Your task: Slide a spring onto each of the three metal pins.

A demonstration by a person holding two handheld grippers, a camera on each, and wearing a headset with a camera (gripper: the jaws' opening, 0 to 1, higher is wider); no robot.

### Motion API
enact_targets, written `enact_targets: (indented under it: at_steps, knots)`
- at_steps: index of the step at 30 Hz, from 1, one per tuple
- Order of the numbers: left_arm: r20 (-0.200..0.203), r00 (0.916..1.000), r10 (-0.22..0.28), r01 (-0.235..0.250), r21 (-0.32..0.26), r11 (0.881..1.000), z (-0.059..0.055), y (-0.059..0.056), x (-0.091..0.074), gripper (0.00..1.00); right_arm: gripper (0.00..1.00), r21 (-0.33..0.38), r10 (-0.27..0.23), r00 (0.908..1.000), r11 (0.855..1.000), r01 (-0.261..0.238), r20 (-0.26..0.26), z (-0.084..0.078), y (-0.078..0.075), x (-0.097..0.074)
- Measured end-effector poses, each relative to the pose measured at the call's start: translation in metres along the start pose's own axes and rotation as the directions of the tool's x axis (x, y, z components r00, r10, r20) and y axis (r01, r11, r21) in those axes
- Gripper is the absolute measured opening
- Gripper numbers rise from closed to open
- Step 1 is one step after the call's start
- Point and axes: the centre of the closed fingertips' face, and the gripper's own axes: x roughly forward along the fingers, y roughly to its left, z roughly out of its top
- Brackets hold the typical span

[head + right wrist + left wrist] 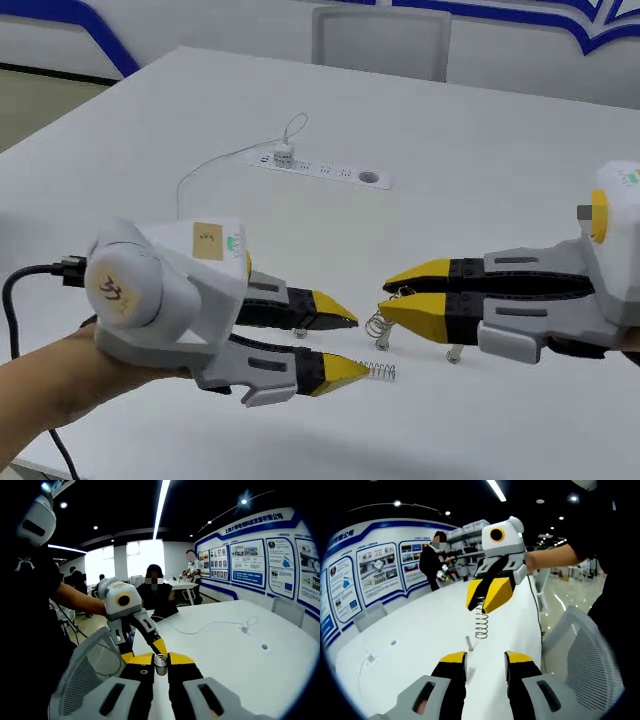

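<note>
My right gripper (pixel 388 296) is shut on a coiled metal spring (pixel 377 325), which hangs from its yellow tips just above the white table (pixel 480 150). In the left gripper view this spring (pixel 481 625) dangles over an upright pin (pixel 468 643). Short metal pins stand on the table below the grippers: one (pixel 300 332) under the left jaws, one (pixel 382 345) under the spring, one (pixel 455 353) under the right gripper. My left gripper (pixel 340 340) faces the right one, open, with nothing between its jaws. A second spring (pixel 380 371) lies on the table at its lower tip.
A white power strip (pixel 320 170) with a plugged-in white cable lies mid-table. A grey chair (pixel 380 40) stands at the far edge. A black cable (pixel 20 285) trails from my left gripper. A mesh chair (pixel 580 645) is beside the table; people stand behind.
</note>
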Motion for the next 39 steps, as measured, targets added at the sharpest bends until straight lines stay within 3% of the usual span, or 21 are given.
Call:
enact_targets:
  at_steps: [5,7,13,17,22,27,29,33,39]
  knots:
    - [-0.015,0.9994,0.032,-0.033,-0.036,0.999,-0.006,0.007,-0.01,0.39,0.1,0.027,-0.083,0.9963,0.996,0.084,-0.022,-0.012,-0.021,-0.01]
    - [0.007,0.9989,0.047,-0.047,-0.059,0.997,-0.004,0.01,-0.014,0.43,0.1,0.045,-0.108,0.9933,0.993,0.11,-0.041,-0.018,-0.029,-0.014]
    - [-0.019,0.9976,0.067,-0.068,-0.082,0.994,-0.012,0.015,-0.022,0.51,0.1,0.048,-0.187,0.9792,0.98,0.191,-0.079,-0.032,-0.054,-0.028]
    - [-0.01,0.9986,0.052,-0.053,-0.1,0.994,-0.014,0.013,-0.025,0.63,0.1,0.051,-0.22,0.9714,0.973,0.225,-0.09,-0.04,-0.067,-0.034]
    - [-0.032,0.9967,0.075,-0.078,-0.102,0.992,-0.021,0.022,-0.031,0.68,0.1,0.058,-0.253,0.9606,0.964,0.261,-0.115,-0.05,-0.081,-0.042]
    - [-0.057,0.9936,0.097,-0.104,-0.127,0.986,-0.031,0.034,-0.033,0.75,0.1,0.066,-0.288,0.9449,0.952,0.301,-0.156,-0.063,-0.096,-0.048]
    - [-0.078,0.992,0.099,-0.109,-0.139,0.984,-0.035,0.039,-0.032,0.78,0.1,0.081,-0.309,0.9333,0.941,0.327,-0.183,-0.07,-0.103,-0.051]
    - [-0.077,0.9926,0.094,-0.105,-0.158,0.982,-0.036,0.043,-0.031,0.84,0.1,0.073,-0.337,0.9134,0.929,0.361,-0.228,-0.08,-0.114,-0.055]
    - [-0.099,0.9902,0.098,-0.113,-0.16,0.981,-0.045,0.051,-0.029,0.87,0.1,0.097,-0.348,0.8987,0.918,0.384,-0.267,-0.094,-0.124,-0.057]
